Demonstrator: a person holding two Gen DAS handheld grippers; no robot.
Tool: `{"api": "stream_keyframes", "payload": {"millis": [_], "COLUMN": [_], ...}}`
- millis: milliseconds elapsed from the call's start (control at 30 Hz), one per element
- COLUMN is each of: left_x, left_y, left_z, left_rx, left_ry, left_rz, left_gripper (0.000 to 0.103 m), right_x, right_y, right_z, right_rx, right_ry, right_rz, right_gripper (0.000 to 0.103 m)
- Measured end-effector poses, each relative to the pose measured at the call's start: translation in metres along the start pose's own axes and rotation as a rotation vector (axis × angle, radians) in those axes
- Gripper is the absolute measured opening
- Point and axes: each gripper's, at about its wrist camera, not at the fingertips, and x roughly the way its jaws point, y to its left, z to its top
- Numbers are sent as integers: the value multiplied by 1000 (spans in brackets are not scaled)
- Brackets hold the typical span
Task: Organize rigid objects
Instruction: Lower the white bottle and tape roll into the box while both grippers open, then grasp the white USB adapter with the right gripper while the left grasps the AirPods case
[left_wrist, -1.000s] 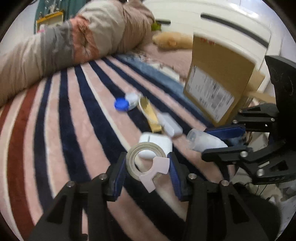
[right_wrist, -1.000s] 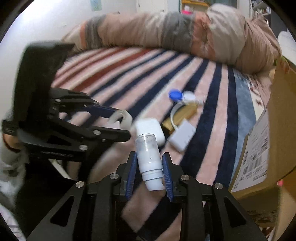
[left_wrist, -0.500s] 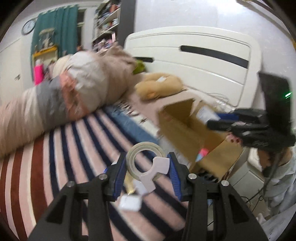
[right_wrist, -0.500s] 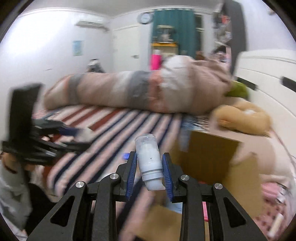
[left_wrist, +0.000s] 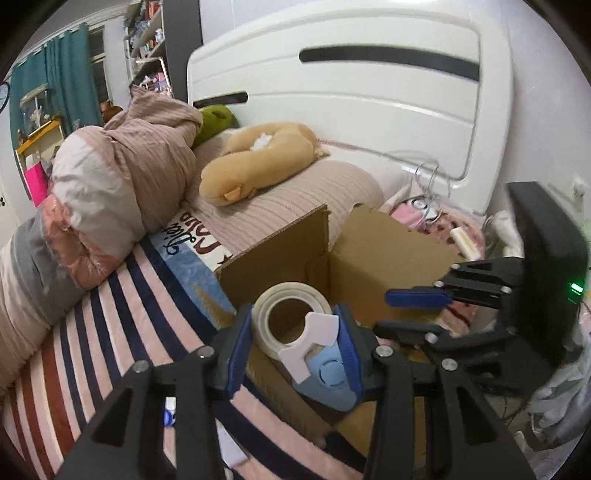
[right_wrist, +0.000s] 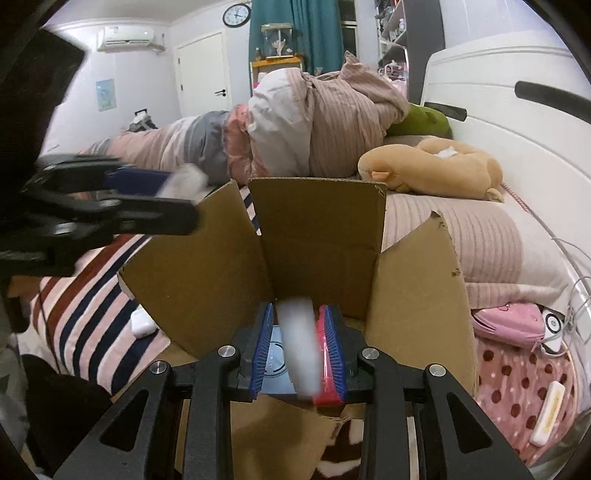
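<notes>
"Alice" lettering on blue bedding (left_wrist: 186, 254)

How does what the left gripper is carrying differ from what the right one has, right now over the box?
The tape roll in the left gripper is a flat open ring with a white tab, sharp and firmly clamped. The white bottle between the right gripper's jaws is a solid cylinder, motion-blurred, and the jaws look spread wider than it, so it may be dropping. Both are pale and sit above the cardboard box.
</notes>
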Motion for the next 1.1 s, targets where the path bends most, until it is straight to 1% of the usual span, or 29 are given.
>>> {"api": "stream_keyframes", "payload": {"millis": [133,233,300,333,367,433,500,533,567,600,633,700,767,833,900,933,1000,1033,1100], "left_x": [27,40,47,49,50,50,46,42,38,32,25,12,-4,-20,-33,-41,-52,-58,-64], "left_y": [1,-3,-4,-5,-5,-3,0,1,3,7,11,20,31,45,59,68,84,95,113], "left_z": [9,11,13,13,14,13,12,12,11,10,8,3,-5,-16,-31,-41,-60,-74,-97], "left_rx": [-5,11,24,28,28,24,22,19,15,8,-2,-26,-52,-79,-106,-123,-160,-188,-231], "left_ry": [55,85,98,103,105,100,85,78,70,59,46,23,2,-13,-21,-24,-27,-26,-23], "left_rz": [9,19,26,32,38,42,30,29,30,33,35,35,44,67,89,102,124,134,146], "left_gripper": [40,40,41,43,44,51,52,53,54,55,56,59,61,62,63,64,65,66,66], "right_x": [2,1,0,-1,-1,-2,-3,-3,-4,-5,-6,-9,-12,-17,-19,-21,-22,-21,-16], "right_y": [-7,-8,-8,-7,-5,-2,1,2,4,6,9,17,25,37,50,61,79,90,111], "right_z": [-2,-3,-3,-3,-3,-3,-2,0,0,1,3,7,11,17,23,26,31,33,39], "right_rx": [2,3,-2,-6,-10,-16,-21,-23,-25,-27,-29,-43,-55,-67,-72,-77,-98,-117,-152], "right_ry": [-10,-13,-15,-15,-14,-15,-15,-17,-20,-22,-25,-38,-55,-80,-97,-115,-140,-144,-121], "right_rz": [40,71,86,92,98,104,108,110,111,110,105,91,80,80,67,42,31,52,117], "right_gripper": [26,31,36,38,41,46,55,58,63,66,68,82,91,92,103,103,103,103,103]}}
